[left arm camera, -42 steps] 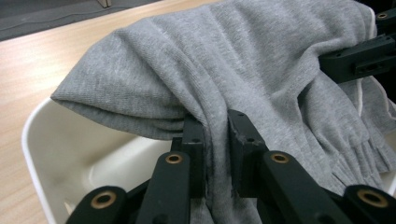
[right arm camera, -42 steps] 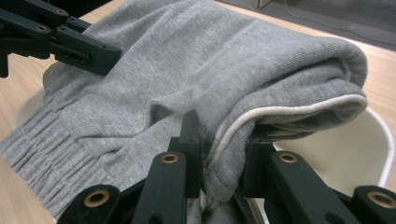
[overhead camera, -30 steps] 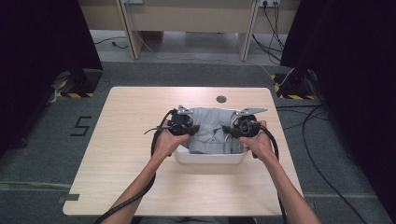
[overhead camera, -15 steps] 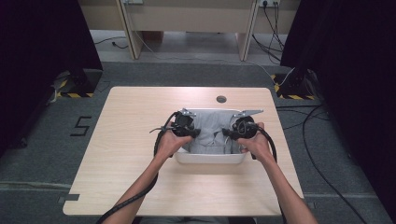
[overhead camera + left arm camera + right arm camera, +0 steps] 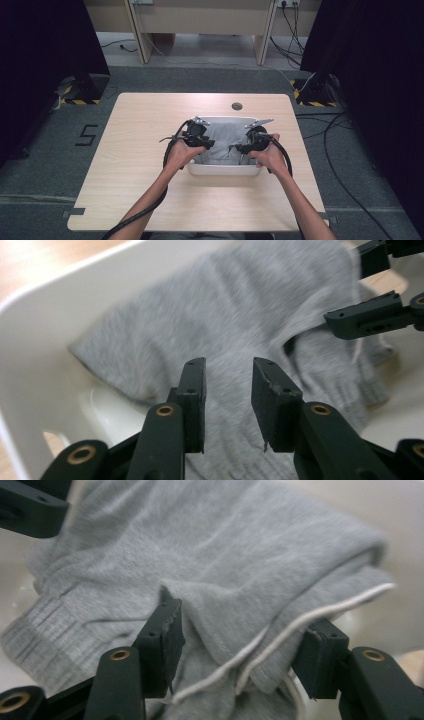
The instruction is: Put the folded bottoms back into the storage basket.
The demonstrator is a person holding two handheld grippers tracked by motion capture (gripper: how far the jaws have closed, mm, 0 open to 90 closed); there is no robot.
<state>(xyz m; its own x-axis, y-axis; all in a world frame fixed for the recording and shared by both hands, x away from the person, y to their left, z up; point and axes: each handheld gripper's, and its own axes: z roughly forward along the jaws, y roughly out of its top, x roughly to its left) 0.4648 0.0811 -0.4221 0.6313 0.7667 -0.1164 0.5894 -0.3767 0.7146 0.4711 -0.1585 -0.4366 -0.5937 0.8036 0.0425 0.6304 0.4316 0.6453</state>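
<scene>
On wooden table [image 5: 150, 150], white tub [image 5: 225, 170] holds grey garment [image 5: 225, 137]; both tongs just parted, seemingly unclamped.

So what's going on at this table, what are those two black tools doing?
A person holds a gripper in each hand over a white bin on the table. A grey garment lies in the bin. The left gripper and the right gripper have just been opening; cloth lies between both pairs of jaws, but neither looks clamped on it. It seems the garment has just been let go.
</scene>
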